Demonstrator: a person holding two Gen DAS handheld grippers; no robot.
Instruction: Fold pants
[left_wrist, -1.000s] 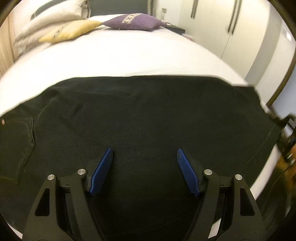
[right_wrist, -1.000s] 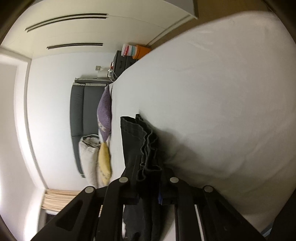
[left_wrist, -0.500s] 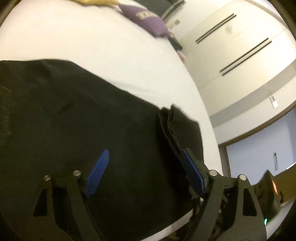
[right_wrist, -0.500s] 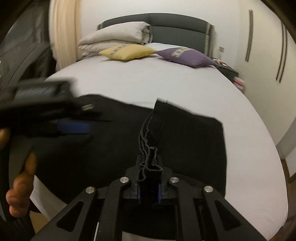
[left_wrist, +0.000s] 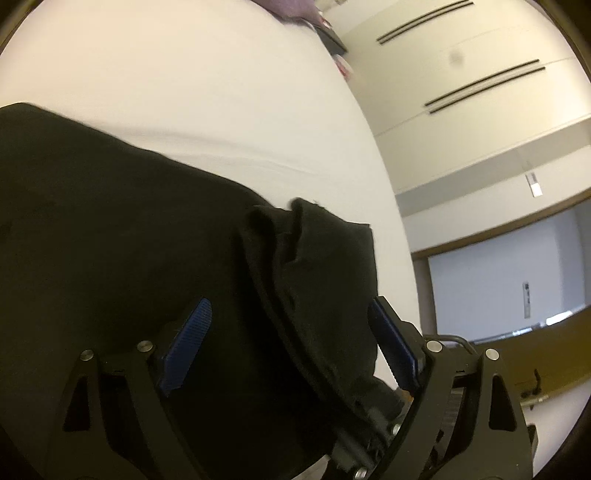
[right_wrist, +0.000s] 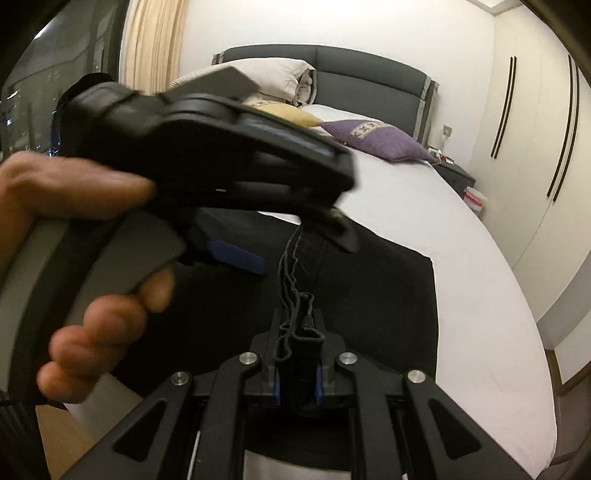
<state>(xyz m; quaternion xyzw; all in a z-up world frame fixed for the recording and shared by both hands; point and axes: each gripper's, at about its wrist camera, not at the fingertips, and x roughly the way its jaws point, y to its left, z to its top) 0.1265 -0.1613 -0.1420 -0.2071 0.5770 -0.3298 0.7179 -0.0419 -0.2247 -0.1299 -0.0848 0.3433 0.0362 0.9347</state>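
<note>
- Right gripper (right_wrist: 297, 384) is clamped on a bunched stack of hem layers of the black pants (right_wrist: 369, 291), which stand up in a ridge between its jaws.
- Left gripper (left_wrist: 291, 347) stands wide, its jaws having just been opening; the raised fold of cloth runs up between its blue pads (left_wrist: 188, 350), but neither pad presses on it.
- Pants lie spread on the white bed (right_wrist: 461, 258), near its foot, with the lifted ridge running away from the right gripper toward the pillows.
- A second ago the left view looked flat across the pants with yellow and purple cushions at the far end; now it is tilted toward the wardrobe wall (left_wrist: 461, 92) and the folded-up edge fills its middle.
- A second ago the right view was rolled sideways; now it is upright, facing the headboard (right_wrist: 369, 81).
- Half a second ago the person's hand (right_wrist: 77, 258) and the left gripper sat at the left edge of the right view; now they loom large and blurred across its upper left, just above the ridge.
- Purple cushion (right_wrist: 376, 138) rests by the pillows, well apart from the pants.
</note>
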